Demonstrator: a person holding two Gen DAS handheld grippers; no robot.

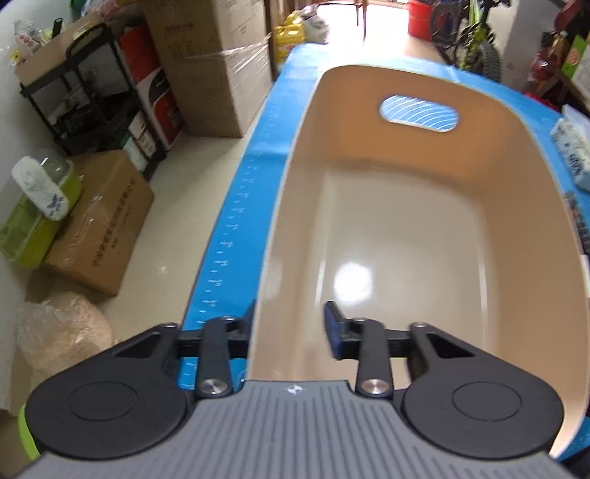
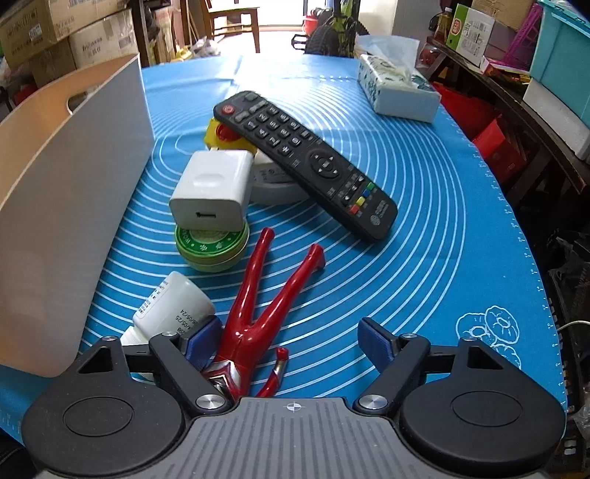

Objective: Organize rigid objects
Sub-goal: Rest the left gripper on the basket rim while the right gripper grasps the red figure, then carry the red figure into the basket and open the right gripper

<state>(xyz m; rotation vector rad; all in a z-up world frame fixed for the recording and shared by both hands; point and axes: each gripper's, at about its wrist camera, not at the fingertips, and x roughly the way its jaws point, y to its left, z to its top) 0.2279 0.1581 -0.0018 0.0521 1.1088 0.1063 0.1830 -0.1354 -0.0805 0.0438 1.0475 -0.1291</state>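
Observation:
A beige bin (image 1: 295, 239) stands empty on the blue mat (image 1: 239, 221). My left gripper (image 1: 291, 328) straddles its near left wall, one finger outside and one pad (image 1: 333, 331) inside, a little off the wall. In the right wrist view a red toy figure (image 2: 258, 294) lies on the mat between the open jaws of my right gripper (image 2: 291, 342), close to the left pad. Beside it are a white bottle (image 2: 173, 306), a green tin (image 2: 212, 247), a white charger (image 2: 212, 188) and a black remote (image 2: 306, 162) resting on a grey disc (image 2: 273, 184) and a yellow toy (image 2: 221, 136). The bin (image 2: 73, 184) stands to their left.
A tissue pack (image 2: 398, 92) lies at the mat's far right. Cardboard boxes (image 1: 107, 221) and a black rack (image 1: 92, 92) stand on the floor left of the table. Shelves with boxes (image 2: 516, 55) run along the right, and a bicycle (image 2: 339, 29) stands beyond the far edge.

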